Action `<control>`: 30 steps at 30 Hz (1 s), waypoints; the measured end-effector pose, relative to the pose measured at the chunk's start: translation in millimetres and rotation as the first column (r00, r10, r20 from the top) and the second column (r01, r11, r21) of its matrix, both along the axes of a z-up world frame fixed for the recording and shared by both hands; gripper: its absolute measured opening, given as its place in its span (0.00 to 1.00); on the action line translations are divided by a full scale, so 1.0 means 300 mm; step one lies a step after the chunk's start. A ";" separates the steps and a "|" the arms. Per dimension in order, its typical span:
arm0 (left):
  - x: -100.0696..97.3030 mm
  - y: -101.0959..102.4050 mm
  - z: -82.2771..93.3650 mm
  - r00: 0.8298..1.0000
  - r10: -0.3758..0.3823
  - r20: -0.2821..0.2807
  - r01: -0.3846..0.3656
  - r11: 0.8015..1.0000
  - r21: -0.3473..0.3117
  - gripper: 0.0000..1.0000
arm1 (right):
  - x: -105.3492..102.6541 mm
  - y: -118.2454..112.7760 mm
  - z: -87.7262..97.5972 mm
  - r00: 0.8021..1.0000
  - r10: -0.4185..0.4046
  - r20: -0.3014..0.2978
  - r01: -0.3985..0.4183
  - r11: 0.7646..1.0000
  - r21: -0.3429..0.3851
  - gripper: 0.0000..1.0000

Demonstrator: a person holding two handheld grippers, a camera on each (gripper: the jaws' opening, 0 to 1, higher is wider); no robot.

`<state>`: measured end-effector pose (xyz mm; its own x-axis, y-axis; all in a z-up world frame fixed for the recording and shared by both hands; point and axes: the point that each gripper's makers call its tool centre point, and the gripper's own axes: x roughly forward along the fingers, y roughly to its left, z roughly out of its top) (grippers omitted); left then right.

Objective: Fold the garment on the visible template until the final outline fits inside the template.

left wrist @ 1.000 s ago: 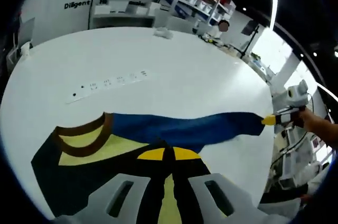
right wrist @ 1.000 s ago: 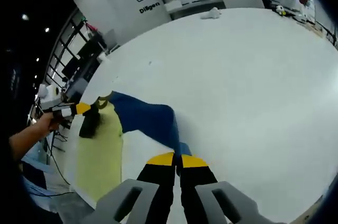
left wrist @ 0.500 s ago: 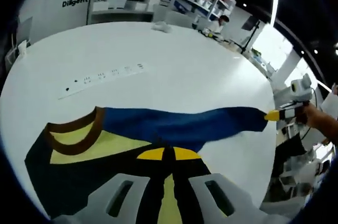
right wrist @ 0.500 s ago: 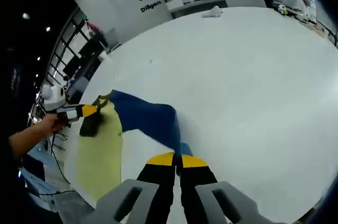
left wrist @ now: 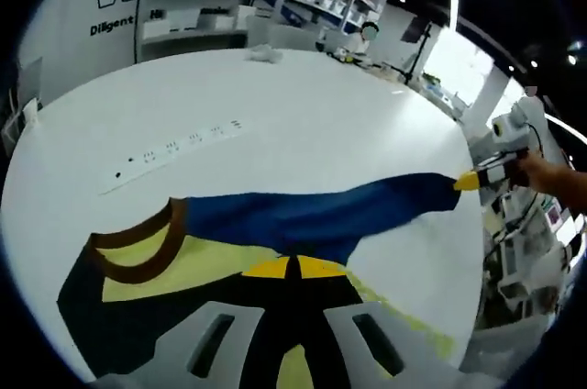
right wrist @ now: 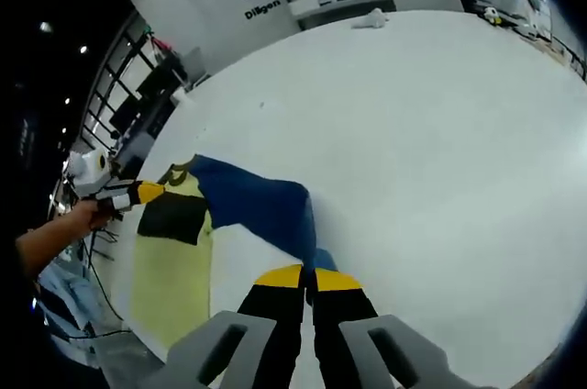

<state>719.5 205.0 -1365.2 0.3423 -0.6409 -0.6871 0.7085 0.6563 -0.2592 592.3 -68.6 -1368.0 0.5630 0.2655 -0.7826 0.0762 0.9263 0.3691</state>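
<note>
Left gripper view: left claw [left wrist: 292, 267] w/ yellow-tipped jaws pressed together, pinching the garment [left wrist: 303, 215] at its near edge. Garment lies spread on the white counter [left wrist: 303, 105]: blue band stretched across, black + pale yellow panels near the claw, brown collar [left wrist: 138, 247] at left. Right claw [left wrist: 470, 182] at far right, held by a hand [left wrist: 550, 178], tips closed on the blue band's end. White strip w/ small marks [left wrist: 174, 146] lies beyond the garment.

Right gripper view: right claw [right wrist: 303, 276] jaws closed, gripping the blue fabric [right wrist: 261, 205] corner. Yellow template [right wrist: 170, 270] flat on counter at left, black panel [right wrist: 174, 217] over its upper part. Left claw [right wrist: 147, 192] at far left, tips on garment's edge.
</note>
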 end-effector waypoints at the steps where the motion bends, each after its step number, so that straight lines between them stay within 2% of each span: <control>1: -0.004 0.012 -0.010 1.000 0.003 -0.003 -0.003 1.000 0.010 0.00 | 0.001 0.000 0.000 1.000 0.000 0.002 0.000 1.000 -0.001 0.00; 5: -0.042 0.051 -0.066 1.000 -0.004 -0.020 0.005 0.999 0.046 0.00 | -0.002 0.005 0.001 1.000 0.004 0.004 -0.004 1.000 -0.004 0.00; 9: -0.081 0.047 -0.079 0.999 -0.027 -0.016 0.028 0.998 0.056 0.00 | 0.000 -0.002 0.004 1.000 0.003 0.008 -0.002 1.000 -0.013 0.00; 12: -0.098 0.025 -0.050 0.998 -0.062 0.020 0.061 0.997 0.042 0.01 | 0.004 -0.012 0.012 1.000 -0.007 0.012 0.007 1.000 -0.018 0.00; 15: -0.107 0.013 -0.012 0.984 -0.138 0.109 0.132 0.989 0.060 0.04 | 0.012 -0.024 0.021 1.000 -0.018 0.015 0.019 1.000 -0.020 0.00; 18: -0.116 0.010 0.022 0.966 -0.180 0.183 0.171 0.983 0.063 0.12 | 0.025 -0.032 0.036 0.999 -0.024 0.027 0.025 0.999 -0.031 0.00; 20: -0.129 0.017 0.034 0.956 -0.201 0.213 0.191 0.979 0.068 0.18 | 0.028 -0.026 0.045 0.999 -0.026 0.031 0.027 0.999 -0.031 0.00; 25: -0.156 0.040 0.040 0.935 -0.242 0.258 0.227 0.970 0.086 0.30 | 0.030 -0.003 0.067 0.999 -0.019 0.044 0.020 0.999 -0.040 0.00; 28: -0.163 0.057 0.031 0.928 -0.260 0.266 0.244 0.966 0.090 0.39 | 0.038 0.001 0.083 0.998 -0.015 0.058 0.018 0.999 -0.049 0.00; 30: -0.200 0.060 0.022 0.927 -0.274 0.254 0.261 0.962 0.084 0.41 | 0.046 -0.001 0.096 0.998 -0.019 0.067 0.022 0.998 -0.051 0.00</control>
<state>659.5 223.0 -1358.6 0.3338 -0.7025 -0.6285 0.8980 0.4397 -0.0145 606.0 -69.0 -1339.1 0.6189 0.2132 -0.7560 0.0723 0.9429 0.3252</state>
